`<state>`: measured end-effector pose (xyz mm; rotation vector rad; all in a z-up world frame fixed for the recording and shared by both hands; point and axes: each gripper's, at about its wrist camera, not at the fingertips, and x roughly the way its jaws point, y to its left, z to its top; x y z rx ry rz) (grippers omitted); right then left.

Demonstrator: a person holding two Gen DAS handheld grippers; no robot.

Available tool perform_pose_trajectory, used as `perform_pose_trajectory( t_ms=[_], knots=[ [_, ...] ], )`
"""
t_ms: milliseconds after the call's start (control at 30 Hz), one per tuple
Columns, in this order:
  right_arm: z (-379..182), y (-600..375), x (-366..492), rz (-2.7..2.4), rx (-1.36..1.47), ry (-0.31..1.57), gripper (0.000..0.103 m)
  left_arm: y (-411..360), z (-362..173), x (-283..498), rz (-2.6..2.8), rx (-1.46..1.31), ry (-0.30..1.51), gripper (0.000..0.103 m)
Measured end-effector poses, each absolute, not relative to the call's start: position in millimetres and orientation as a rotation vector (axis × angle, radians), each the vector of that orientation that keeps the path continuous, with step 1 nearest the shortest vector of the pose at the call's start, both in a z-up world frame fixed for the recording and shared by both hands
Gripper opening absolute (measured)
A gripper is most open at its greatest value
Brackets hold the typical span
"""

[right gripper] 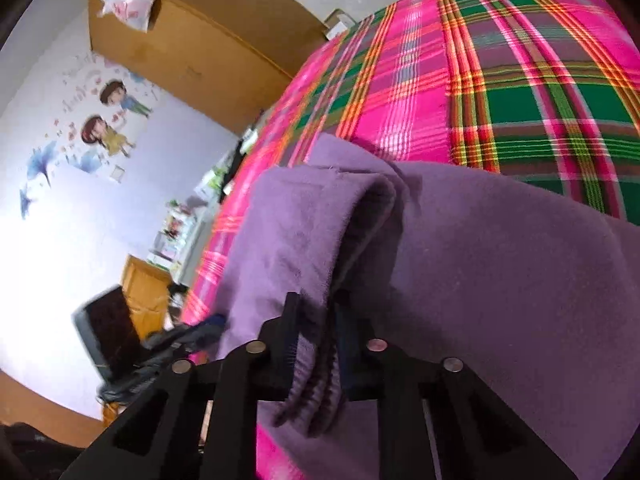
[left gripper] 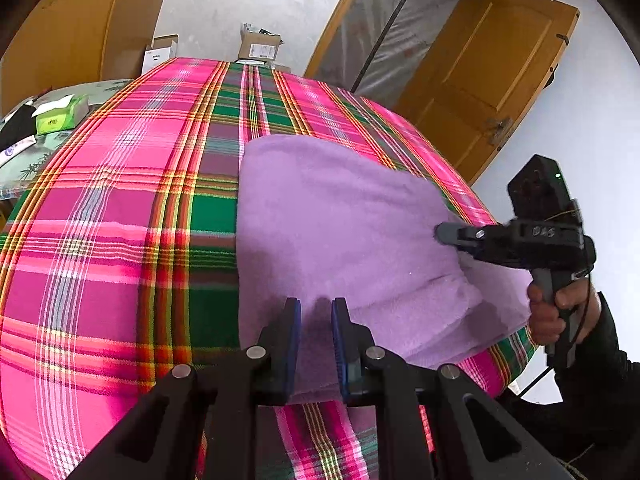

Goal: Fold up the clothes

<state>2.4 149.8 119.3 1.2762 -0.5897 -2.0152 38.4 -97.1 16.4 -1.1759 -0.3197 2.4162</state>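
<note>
Plaid bed [left gripper: 120,240], right hand-held gripper [right gripper: 316,312] apparently clamping garment [left gripper: 340,220]

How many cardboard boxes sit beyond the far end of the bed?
2 clearly: one box past the bed's far edge, a white-labelled box to its left. Others may be hidden.

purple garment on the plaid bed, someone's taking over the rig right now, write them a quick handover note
Left claw: fingers slightly apart with the purple garment's near edge between them; grip not clear.
Right claw: shut on a bunched, several-layer edge of the garment, lifted off the plaid bedcover. In the left wrist view it sits at the garment's right side, held by a hand.
Garment: on the right half of the bed, left edge straight, right side raised and partly doubled over.
Done: apparently a first fold.
Left: probably carry the held edge across, lay it flat, smooth, finish folding.
</note>
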Motion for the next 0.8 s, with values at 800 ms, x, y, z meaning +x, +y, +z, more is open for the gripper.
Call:
perform_pose_trajectory(
  t_ms=[800],
  knots=[
    [128.3,108.9,75.0,-2.152,1.008,0.001,0.018,-53.5,32.1,46.3,2.344,-1.095,-0.221,0.015]
  ],
)
